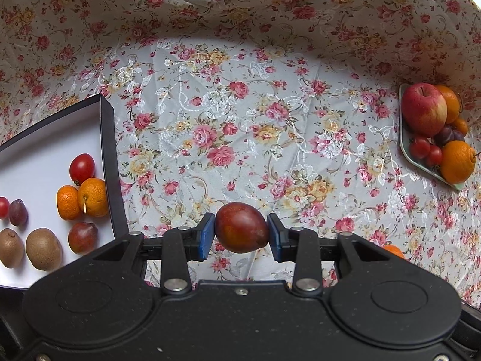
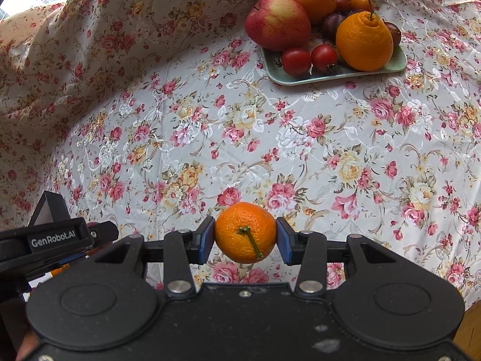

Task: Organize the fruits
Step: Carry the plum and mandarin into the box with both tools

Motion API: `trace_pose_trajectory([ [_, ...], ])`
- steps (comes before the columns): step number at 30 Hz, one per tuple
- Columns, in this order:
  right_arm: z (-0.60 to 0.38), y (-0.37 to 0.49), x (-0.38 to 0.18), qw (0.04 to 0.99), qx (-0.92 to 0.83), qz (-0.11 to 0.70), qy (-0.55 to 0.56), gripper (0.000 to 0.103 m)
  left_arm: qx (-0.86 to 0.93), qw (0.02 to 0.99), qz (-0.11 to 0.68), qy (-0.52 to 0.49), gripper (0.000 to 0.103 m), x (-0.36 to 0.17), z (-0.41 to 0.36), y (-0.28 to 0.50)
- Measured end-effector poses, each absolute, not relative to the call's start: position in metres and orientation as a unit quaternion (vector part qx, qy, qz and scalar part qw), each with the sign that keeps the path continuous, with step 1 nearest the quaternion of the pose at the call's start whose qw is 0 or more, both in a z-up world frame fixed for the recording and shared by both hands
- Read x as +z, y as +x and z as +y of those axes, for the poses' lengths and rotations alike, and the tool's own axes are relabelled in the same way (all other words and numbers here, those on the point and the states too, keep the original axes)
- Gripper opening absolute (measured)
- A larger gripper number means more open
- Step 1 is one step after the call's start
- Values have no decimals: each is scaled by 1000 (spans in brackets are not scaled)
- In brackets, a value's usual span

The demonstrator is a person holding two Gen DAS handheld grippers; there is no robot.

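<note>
My left gripper (image 1: 241, 230) is shut on a dark red plum (image 1: 240, 225), held above the floral cloth just right of the black-walled box (image 1: 109, 162). On the box's white floor lie a tomato (image 1: 81, 168), two mandarins (image 1: 93, 197), another plum (image 1: 82, 237), two kiwis (image 1: 43, 248) and small dark fruits. My right gripper (image 2: 245, 234) is shut on a small mandarin (image 2: 245, 231) with a green stem, above the cloth. The pale green tray (image 2: 345, 73) at the back holds an apple (image 2: 278, 21), large oranges (image 2: 363, 42), tomatoes (image 2: 296, 61) and plums.
Floral cloth (image 1: 240, 120) covers the table and rises in folds at the back. The tray (image 1: 404, 141) sits at far right in the left wrist view. The left gripper's body (image 2: 54, 240) and a box corner (image 2: 49, 207) show at lower left in the right wrist view.
</note>
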State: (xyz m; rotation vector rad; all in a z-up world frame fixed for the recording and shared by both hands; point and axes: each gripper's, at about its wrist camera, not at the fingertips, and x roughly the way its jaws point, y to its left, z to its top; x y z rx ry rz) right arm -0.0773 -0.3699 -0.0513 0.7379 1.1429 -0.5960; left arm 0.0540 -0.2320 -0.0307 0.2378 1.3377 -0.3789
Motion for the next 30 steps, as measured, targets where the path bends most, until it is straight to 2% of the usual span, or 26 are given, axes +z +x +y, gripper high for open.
trace_pose_trajectory([
  [15,-354,-97,-45,741,-266,520,332,45,-169,766,611,112,46,-25,-214,39],
  [30,-304,-75,-53,746,-240,535,315,45,-144,777,608,80,46,-17,-146,54],
])
